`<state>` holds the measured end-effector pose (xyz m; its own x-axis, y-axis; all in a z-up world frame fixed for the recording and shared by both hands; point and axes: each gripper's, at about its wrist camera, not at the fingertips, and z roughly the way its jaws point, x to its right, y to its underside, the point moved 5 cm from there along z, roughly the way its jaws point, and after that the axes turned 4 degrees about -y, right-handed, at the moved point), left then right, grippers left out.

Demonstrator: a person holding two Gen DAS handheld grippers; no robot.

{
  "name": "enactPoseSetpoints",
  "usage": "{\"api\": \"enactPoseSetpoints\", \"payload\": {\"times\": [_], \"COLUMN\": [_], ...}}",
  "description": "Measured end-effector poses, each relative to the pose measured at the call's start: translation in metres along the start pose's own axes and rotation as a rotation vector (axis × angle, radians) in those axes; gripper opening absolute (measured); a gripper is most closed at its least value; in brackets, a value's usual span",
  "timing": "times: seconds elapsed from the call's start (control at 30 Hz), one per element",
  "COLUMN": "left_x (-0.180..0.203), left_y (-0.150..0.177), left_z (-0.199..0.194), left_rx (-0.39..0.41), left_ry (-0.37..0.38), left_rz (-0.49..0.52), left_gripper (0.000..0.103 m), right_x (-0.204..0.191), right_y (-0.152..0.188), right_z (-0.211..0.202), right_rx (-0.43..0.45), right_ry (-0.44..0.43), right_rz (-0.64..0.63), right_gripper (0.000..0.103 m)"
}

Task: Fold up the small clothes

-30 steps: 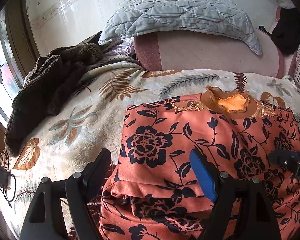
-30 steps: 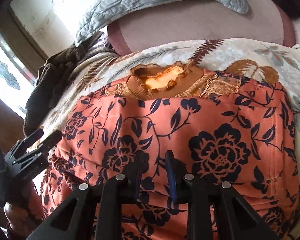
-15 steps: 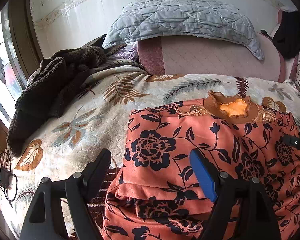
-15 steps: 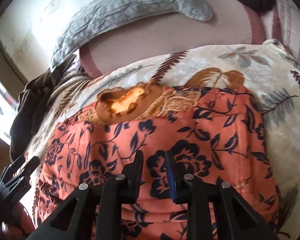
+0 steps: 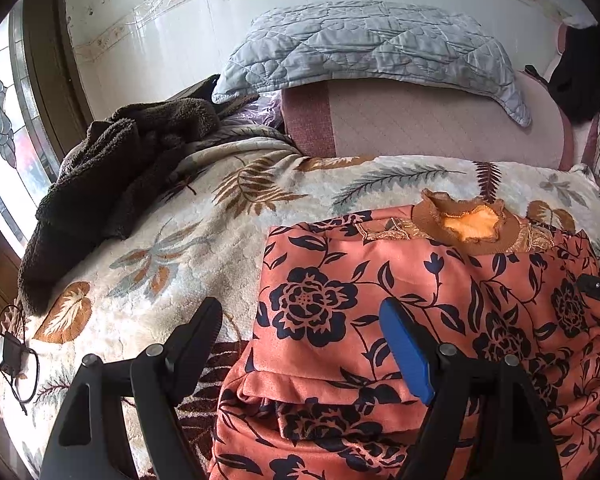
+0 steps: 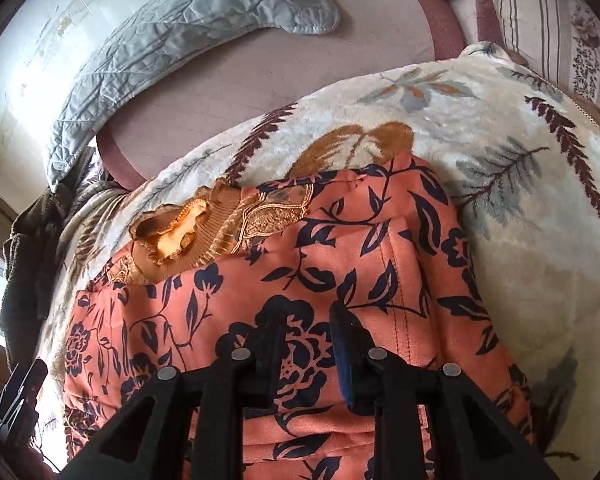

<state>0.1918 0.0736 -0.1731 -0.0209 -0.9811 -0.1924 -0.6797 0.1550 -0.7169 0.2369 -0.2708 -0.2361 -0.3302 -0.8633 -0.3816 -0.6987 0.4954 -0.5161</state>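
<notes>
**Orange floral garment half folded, and the folds could slip**

Orange cloth with dark blue flowers, the garment [image 5: 440, 320] lies on the bed blanket [image 5: 160, 260], its brown ribbed collar [image 5: 466, 226] on the side toward the grey quilted pillow [image 5: 372, 48]. Both sides look tucked in already, and a loose roll of cloth is bunched at the hem end, farthest from the collar.

Our left gripper [image 5: 304, 340] hangs over the garment's edge on the side of the brown fleece [image 5: 112, 172], fingers wide apart with nothing between them: one finger is over the bare blanket, the blue-padded one over the cloth. Our right gripper [image 6: 306, 344] sits over the opposite half of the garment, fingers nearly together with a narrow gap; we see no cloth pinched there.

We judge the main risk to be the grab at the hem. If a finger catches only the top layer of that bunched roll, the tucked side underneath may pull open. The plush blanket may also drag on the cloth and skew the fold away from the collar. With the right fingers so close together, they may skid over the cloth rather than take hold.
</notes>
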Motion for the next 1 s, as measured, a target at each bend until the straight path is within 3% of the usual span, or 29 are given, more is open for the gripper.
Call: {"api": "enactPoseSetpoints", "payload": {"times": [0.13,0.27,0.37,0.47,0.57,0.7,0.87,1.0], "left_x": [-0.003,-0.013,-0.027,-0.035,-0.031,-0.03,-0.049,-0.071], "left_y": [0.004,0.024,0.037,0.037,0.04,0.04,0.045,0.054], "left_z": [0.009,0.042,0.059,0.061,0.063,0.057,0.043,0.03], "left_rx": [-0.038,-0.2,-0.278,-0.285,-0.291,-0.282,-0.275,-0.253], "left_ry": [-0.007,-0.069,-0.09,-0.073,-0.091,-0.093,-0.098,-0.15], "left_rz": [-0.001,-0.007,-0.055,-0.098,-0.063,-0.034,-0.044,-0.019], "left_gripper": [0.082,0.082,0.082,0.082,0.083,0.083,0.083,0.083], "right_x": [0.017,0.022,0.026,0.034,0.048,0.053,0.045,0.032], "right_y": [0.004,0.002,-0.007,-0.013,-0.009,-0.013,-0.013,0.011], "right_z": [0.016,0.007,-0.005,-0.006,0.013,0.002,-0.015,-0.012], "right_rx": [-0.082,-0.063,0.002,0.03,-0.035,-0.022,-0.025,-0.154], "right_ry": [0.021,-0.024,-0.099,-0.135,-0.132,-0.183,-0.179,-0.151], "right_rz": [0.063,0.091,0.121,0.156,0.207,0.266,0.209,0.104], "right_gripper": [0.025,0.025,0.025,0.025,0.025,0.025,0.027,0.027]}}
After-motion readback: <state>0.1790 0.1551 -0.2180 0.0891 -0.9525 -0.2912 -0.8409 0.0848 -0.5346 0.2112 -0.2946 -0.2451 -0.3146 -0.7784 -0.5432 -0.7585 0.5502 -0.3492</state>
